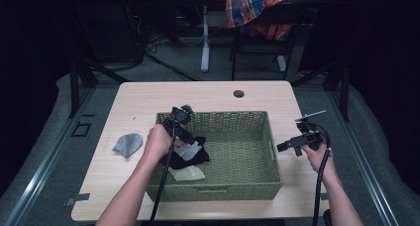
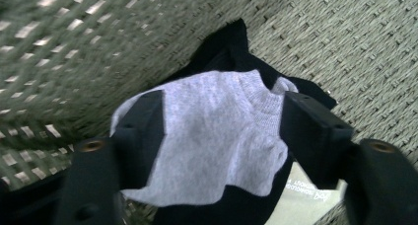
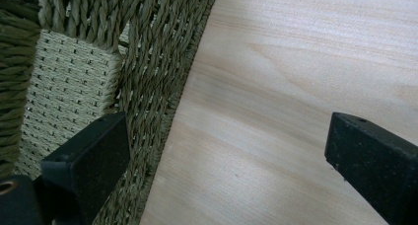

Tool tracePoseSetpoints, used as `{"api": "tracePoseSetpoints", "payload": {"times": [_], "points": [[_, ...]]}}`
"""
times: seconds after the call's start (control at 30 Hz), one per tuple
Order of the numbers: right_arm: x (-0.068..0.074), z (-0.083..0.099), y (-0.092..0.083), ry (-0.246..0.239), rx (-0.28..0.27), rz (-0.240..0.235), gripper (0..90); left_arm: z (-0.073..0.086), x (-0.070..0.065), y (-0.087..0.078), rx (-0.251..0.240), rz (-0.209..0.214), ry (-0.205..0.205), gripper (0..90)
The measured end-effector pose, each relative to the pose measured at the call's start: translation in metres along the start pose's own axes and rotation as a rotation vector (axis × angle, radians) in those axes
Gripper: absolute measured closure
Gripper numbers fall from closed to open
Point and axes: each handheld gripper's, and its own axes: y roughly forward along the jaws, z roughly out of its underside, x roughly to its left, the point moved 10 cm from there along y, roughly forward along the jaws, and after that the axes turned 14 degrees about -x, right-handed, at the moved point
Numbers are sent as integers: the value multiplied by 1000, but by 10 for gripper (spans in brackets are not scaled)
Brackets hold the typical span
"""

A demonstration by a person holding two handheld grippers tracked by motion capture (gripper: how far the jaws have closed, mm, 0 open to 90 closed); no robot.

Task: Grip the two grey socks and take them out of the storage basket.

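Sock [image 2: 217, 136] between fingers [image 2: 143, 131] (basket [image 1: 218, 190] corner)

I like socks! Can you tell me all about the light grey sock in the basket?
The grey sock is a short ankle sock of soft knit cloth, with a ribbed cuff at one end. It lies crumpled on top of a black sock, near the left wall inside the woven basket. The left gripper has its two black jaws on either side of it, right at its edges; whether they squeeze it yet is hard to tell. A pale card peeks out underneath.
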Motion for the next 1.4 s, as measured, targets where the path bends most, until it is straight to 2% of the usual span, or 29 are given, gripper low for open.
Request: {"api": "tracePoseSetpoints", "payload": {"times": [0.17,0.2,0.27,0.33,0.4,0.43,0.5,0.57,0.6,0.77,0.8,0.9,1.03,1.2,1.23,1.3,1.4], "points": [[0,0,0,-2,3,-3,33,7,0,13,50,3,-15,456],[0,0,0,-2,3,-3,32,7,0,13,50,3,-15,474],[0,0,0,-3,2,-4,33,10,2,17,75,3,-11,483],[0,0,0,-3,3,-3,33,14,2,23,106,1,-8,535],[0,0,0,-3,3,-4,33,15,2,24,114,3,-9,554],[0,0,0,-3,4,-3,33,16,3,26,123,-2,-4,635],[0,0,0,-4,4,-4,33,18,4,27,128,-7,9,670],[0,0,0,-1,2,-1,33,17,3,25,119,-7,33,824],[0,0,0,-1,2,-1,33,17,3,25,119,-7,33,846],[0,0,-1,-2,1,-3,33,12,1,16,92,2,52,864],[0,0,-1,0,0,1,33,8,1,10,64,2,55,864],[0,0,-1,4,-2,2,33,3,0,2,38,3,55,864],[0,0,-1,-1,2,-3,33,-6,-1,-15,-1,7,65,864],[-1,0,-2,-8,11,-1,34,-12,1,-30,-32,15,68,864],[-2,0,-3,-8,12,2,33,-15,3,-36,-39,6,69,865],[-1,-1,-1,10,-9,6,33,-15,3,-40,-38,4,67,865],[-1,0,-1,6,-6,4,33,-18,6,-46,-43,0,73,865]]}}
